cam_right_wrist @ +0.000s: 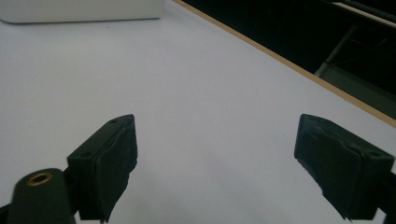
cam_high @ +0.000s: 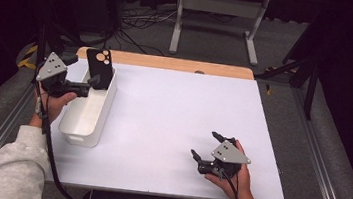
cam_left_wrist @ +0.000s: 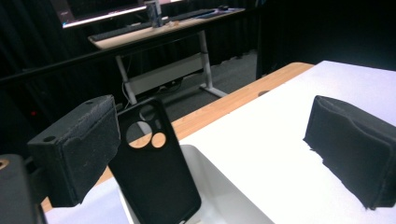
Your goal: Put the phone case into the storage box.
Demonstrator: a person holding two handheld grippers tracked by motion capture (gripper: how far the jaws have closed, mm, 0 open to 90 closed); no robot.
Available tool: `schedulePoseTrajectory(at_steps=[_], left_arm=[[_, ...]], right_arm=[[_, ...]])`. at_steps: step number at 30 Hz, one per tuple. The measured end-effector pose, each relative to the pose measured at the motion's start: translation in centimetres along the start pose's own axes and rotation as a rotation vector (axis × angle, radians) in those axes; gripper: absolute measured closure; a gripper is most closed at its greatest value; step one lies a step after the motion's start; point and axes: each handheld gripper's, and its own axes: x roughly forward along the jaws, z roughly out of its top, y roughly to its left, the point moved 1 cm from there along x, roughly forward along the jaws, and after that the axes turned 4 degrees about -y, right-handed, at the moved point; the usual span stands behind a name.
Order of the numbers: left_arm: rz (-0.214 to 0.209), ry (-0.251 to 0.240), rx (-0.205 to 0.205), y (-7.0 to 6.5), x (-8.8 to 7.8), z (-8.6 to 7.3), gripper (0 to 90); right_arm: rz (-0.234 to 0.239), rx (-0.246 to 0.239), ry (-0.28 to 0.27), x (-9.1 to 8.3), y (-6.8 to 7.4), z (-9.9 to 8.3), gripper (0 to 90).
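At the left of the high view, the left gripper [cam_high: 97,81] has its jaws spread wide beside a black phone case [cam_high: 100,64], which stands tilted in the far end of a white bin [cam_high: 93,115]. At lower right, the right gripper [cam_high: 207,146] rests wide open on the white table [cam_high: 173,114], holding nothing.

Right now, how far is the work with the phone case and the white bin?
Done: the black phone case stands inside the white bin, leaning at its far end. In hand: nothing; the left gripper, open, is beside the case, and the right gripper is open over the table. Left: unclear.
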Motion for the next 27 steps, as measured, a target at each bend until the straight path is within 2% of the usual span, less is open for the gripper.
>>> schedulePoseTrajectory(at_steps=[3,6,11,16,27], left_arm=[[-0.007,-0.023,0.000,-0.4,-0.5,0.3,4.1],[-0.023,-0.031,0.020,-1.0,-0.9,0.5,4.0],[-0.028,-0.040,0.031,-1.5,-1.2,0.8,3.9],[-0.048,-0.063,0.021,-2.2,-1.6,1.1,3.9],[-0.079,-0.081,0.047,-3.8,-2.4,1.2,4.1]], right_arm=[[-0.002,0.013,-0.009,-0.1,-0.1,0.2,14.1],[-0.001,0.010,-0.006,0.0,0.0,0.1,14.1],[0.003,-0.001,0.000,0.1,0.2,0.1,14.1],[0.004,-0.002,-0.002,0.0,0.2,0.2,14.1],[0.005,-0.004,-0.002,0.1,0.3,0.3,14.1]])
